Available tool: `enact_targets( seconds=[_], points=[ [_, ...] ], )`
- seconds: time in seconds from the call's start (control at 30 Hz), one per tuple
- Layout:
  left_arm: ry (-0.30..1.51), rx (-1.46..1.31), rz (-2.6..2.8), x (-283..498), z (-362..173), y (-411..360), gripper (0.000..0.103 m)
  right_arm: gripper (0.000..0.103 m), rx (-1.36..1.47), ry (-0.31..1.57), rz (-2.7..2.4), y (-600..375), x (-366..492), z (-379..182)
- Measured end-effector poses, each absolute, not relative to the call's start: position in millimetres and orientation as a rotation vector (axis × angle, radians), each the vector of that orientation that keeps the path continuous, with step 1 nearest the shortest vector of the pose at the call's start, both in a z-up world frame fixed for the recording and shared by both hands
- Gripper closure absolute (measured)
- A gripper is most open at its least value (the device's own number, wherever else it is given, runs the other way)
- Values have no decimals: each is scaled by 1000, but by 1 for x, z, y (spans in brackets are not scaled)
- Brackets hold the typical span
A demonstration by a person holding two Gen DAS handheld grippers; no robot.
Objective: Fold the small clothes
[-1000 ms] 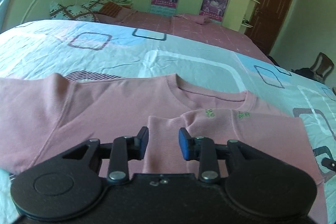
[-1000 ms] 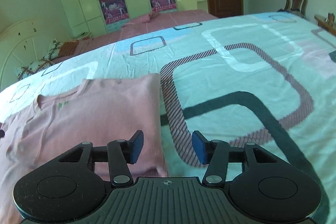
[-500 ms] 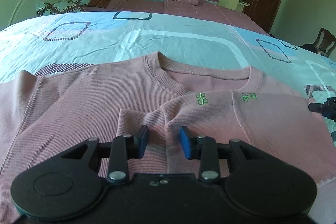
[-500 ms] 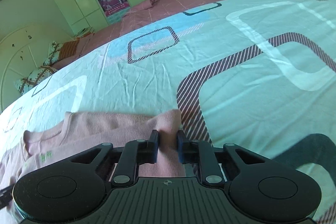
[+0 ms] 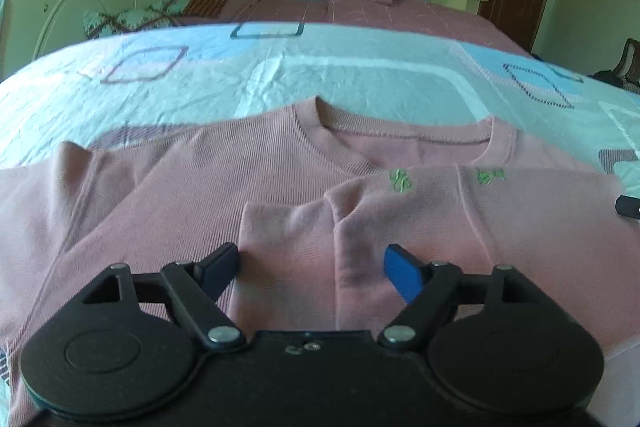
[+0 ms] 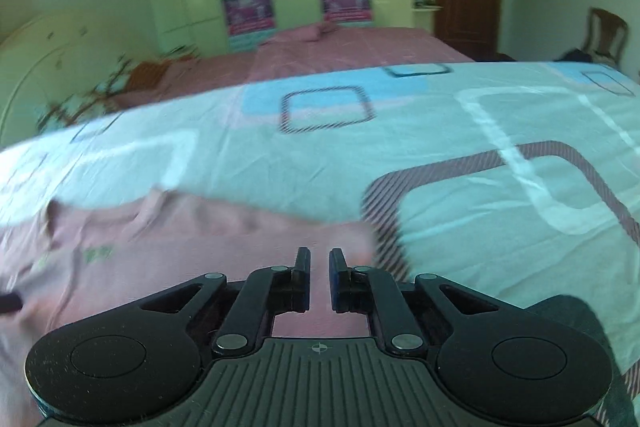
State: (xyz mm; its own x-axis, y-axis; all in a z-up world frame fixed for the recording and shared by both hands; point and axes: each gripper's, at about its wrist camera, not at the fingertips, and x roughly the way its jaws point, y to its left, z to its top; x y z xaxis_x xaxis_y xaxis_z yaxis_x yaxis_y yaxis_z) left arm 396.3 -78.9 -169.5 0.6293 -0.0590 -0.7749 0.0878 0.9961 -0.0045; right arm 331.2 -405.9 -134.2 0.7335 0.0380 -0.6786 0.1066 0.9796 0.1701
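The left gripper [image 5: 310,269] hovers low over the pink sweater [image 5: 192,203], jaws opening wide, the folded-in sleeve cuff [image 5: 286,227] lying loose between them. The right gripper [image 6: 319,277] is pinched together on the sweater's side fold. The sweater lies flat on the patterned bedsheet [image 5: 360,75], neckline away from both grippers.

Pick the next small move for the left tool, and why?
Probably back the left tool off the pink shirt: its jaws are opening, the folded-in sleeve lies flat between them, unpinched. The unfolded side at the picture's left likely comes next.
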Motion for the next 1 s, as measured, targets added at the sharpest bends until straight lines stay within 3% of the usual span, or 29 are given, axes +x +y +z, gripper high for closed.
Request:
enact_targets(
  seconds=[0.1,0.43,0.5,0.57,1.0],
  points=[
    [880,4,-77,391,-163,-68,28,94,140,782,-31,-388,328,-147],
    [848,-86,9,356,-133,6,23,92,170,778,115,-320,304,-119],
    [847,-105,51,349,-130,29,23,83,170,788,144,-301,302,-119],
    [846,-130,98,342,-127,56,23,46,180,784,166,-285,301,-118],
    [821,-340,398,300,-122,222,24,46,160,741,283,-183,303,-100]
  ],
)
